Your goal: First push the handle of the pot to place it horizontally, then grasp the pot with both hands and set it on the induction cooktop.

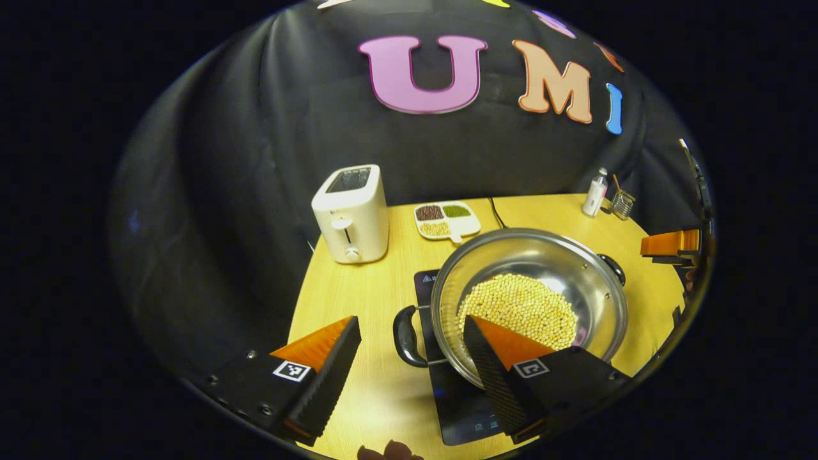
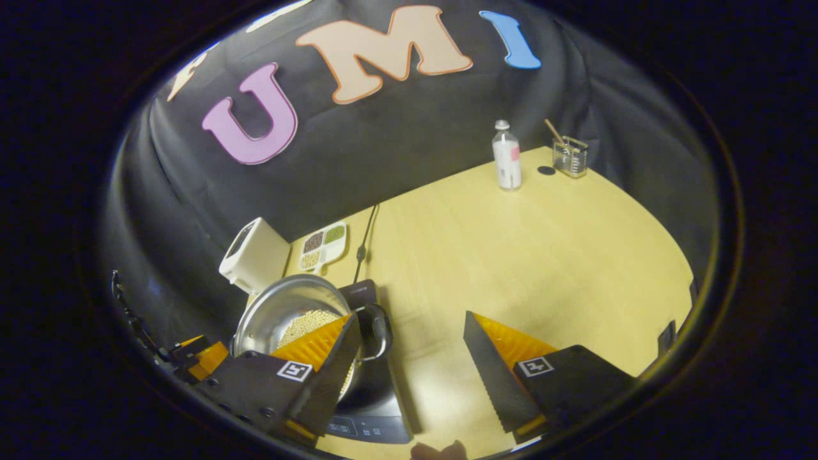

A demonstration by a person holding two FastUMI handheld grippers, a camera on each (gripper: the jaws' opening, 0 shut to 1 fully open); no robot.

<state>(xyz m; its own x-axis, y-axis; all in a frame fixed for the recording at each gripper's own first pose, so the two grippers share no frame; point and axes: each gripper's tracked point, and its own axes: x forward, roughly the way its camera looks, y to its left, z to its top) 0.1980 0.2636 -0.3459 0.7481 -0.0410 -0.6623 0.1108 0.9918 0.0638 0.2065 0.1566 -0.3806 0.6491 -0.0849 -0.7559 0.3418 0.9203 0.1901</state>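
Toaster [image 1: 351, 214] stands white and upright near the back left of the yellow table [image 1: 358, 294], close to the black cloth wall. Just beside it to the right lies a small tray of beans [image 1: 447, 220] with three little parts, one dark, one green, one pale. A black cord [image 2: 365, 239] runs along the table behind the cooktop. Far off at the back corner stand a small bottle [image 2: 507, 156] and a clear little cup [image 2: 571, 156] with a stick in it, with a dark round spot on the table between them. None of these things stands near the pot.

In the left gripper view, the left gripper [image 1: 412, 358] is low over the near side of the pot, with its jaws wide apart. One finger points over the pot's rim and the other hangs over bare table, and the pot's near handle [image 1: 406, 335] sits in the gap between them. In the right gripper view, the right gripper [image 2: 412, 351] also has its jaws wide apart, one finger in front of the pot, the other over bare table. It holds nothing.

The pot [image 1: 529, 297] is shiny and silver, wide and round, with pale yellow beans heaped inside. It sits on the black induction cooktop [image 1: 457, 409]. Its two dark handles stick out flat to the sides.
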